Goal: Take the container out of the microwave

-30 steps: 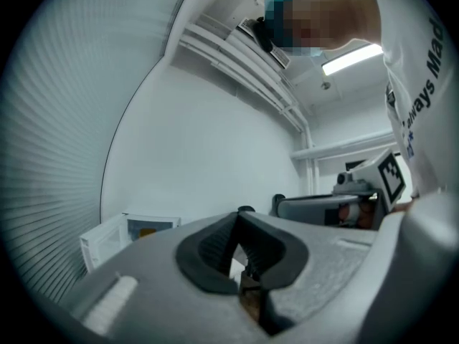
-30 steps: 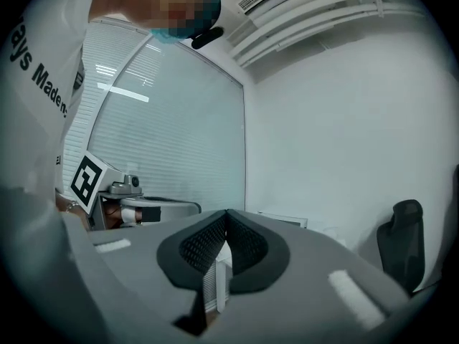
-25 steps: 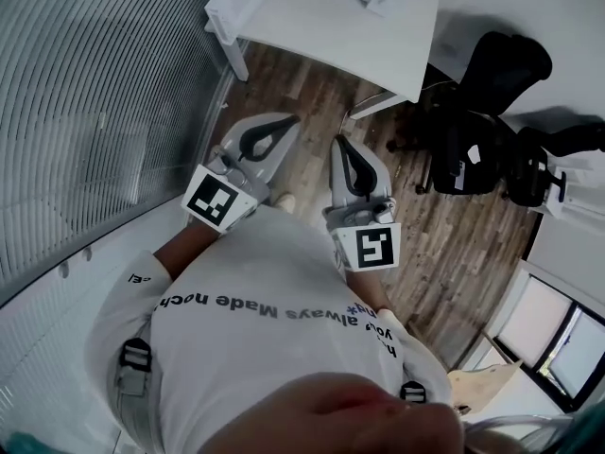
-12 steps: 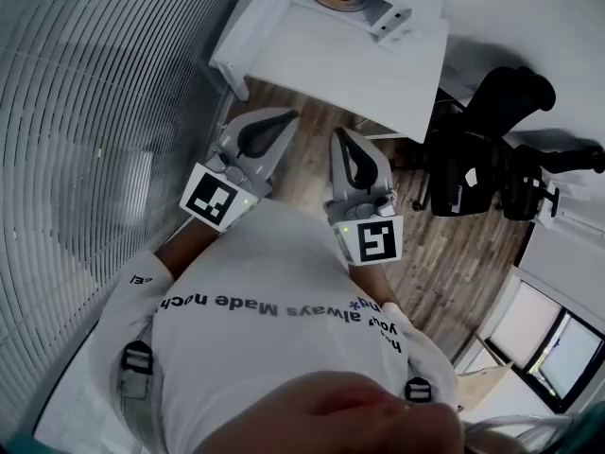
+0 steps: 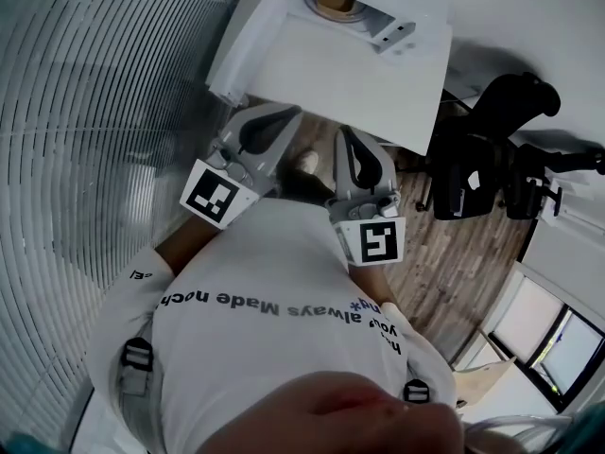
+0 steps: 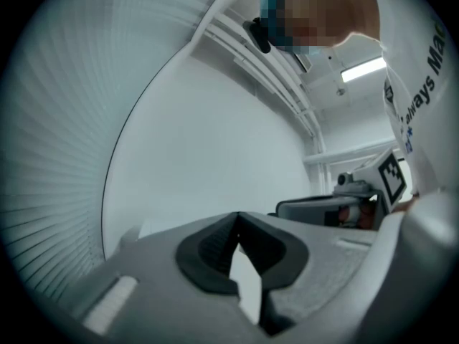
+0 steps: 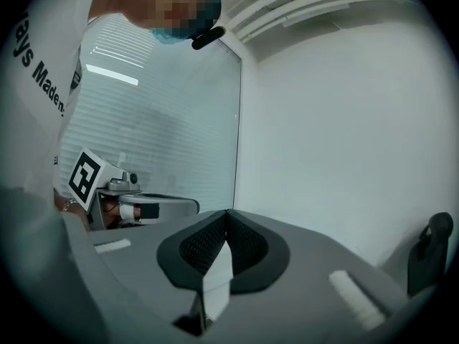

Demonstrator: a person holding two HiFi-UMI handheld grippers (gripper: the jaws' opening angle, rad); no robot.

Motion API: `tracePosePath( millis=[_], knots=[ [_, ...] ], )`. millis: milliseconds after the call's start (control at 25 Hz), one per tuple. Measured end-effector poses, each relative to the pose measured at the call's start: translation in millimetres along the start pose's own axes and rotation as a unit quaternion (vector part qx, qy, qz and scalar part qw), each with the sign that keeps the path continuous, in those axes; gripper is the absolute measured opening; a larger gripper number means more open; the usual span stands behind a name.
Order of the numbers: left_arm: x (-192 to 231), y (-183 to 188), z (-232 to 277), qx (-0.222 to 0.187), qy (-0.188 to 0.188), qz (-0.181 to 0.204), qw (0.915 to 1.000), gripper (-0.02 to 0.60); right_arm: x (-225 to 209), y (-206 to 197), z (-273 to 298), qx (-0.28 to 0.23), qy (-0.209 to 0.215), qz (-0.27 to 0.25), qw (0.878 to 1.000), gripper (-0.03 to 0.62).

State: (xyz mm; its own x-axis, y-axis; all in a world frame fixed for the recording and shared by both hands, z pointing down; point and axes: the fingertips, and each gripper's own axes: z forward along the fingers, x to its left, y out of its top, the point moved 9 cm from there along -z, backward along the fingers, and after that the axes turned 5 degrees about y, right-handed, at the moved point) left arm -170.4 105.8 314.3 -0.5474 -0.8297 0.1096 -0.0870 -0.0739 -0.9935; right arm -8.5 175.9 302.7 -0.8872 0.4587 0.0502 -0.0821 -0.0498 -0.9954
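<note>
The person is holding both tools level in front of the chest, facing the white worktop that is carrying the microwave at its far side. The container is sitting inside the microwave, showing as a yellow-brown round shape in the opening at the top edge of the head view. The door seems to be open, though it is too small to tell for sure.

The left hand-held gripper is keeping its 2 jaws pressed together at the tips with nothing between them. The right hand-held gripper is doing the same, closed and empty. Both are pointing at the worktop's near edge and are well apart from the microwave.

The step in hand is probably the approach, with all of the task left to do. Doing it well is likely calling for these things:

- Standing square to the opening, so that a tool is entering straight and not scraping the cavity wall.
- Spreading the jaws of 1 tool before it is reaching inside, since closed jaws cannot take the rim.
- Keeping that tool level and taking the container by its near wall.
- Leaving the other tool free for steadying the door or supporting the container.
- Watching the black chair at the right while stepping in
</note>
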Motion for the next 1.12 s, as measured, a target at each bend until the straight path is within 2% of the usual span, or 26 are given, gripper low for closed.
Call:
tracePosePath(
  millis=[280,520,840,1120],
  knots=[
    [-1,5,56,0.006,-0.012,0.011,0.9999,0.003,-51,0,4,-0.021,-0.018,0.01,1.0,0.002],
    [-6,9,128,0.007,-0.016,0.024,0.9996,0.003,-121,0,7,-0.03,-0.027,0.017,0.999,0.002],
    [-7,5,210,0.011,0.002,0.015,0.9998,0.003,-208,-1,16,-0.034,-0.012,0.023,0.999,0.002],
    [8,-6,236,0.022,0.024,0.008,0.9995,0.003,-239,-9,37,-0.032,0.008,0.028,0.999,0.002]
  ],
)
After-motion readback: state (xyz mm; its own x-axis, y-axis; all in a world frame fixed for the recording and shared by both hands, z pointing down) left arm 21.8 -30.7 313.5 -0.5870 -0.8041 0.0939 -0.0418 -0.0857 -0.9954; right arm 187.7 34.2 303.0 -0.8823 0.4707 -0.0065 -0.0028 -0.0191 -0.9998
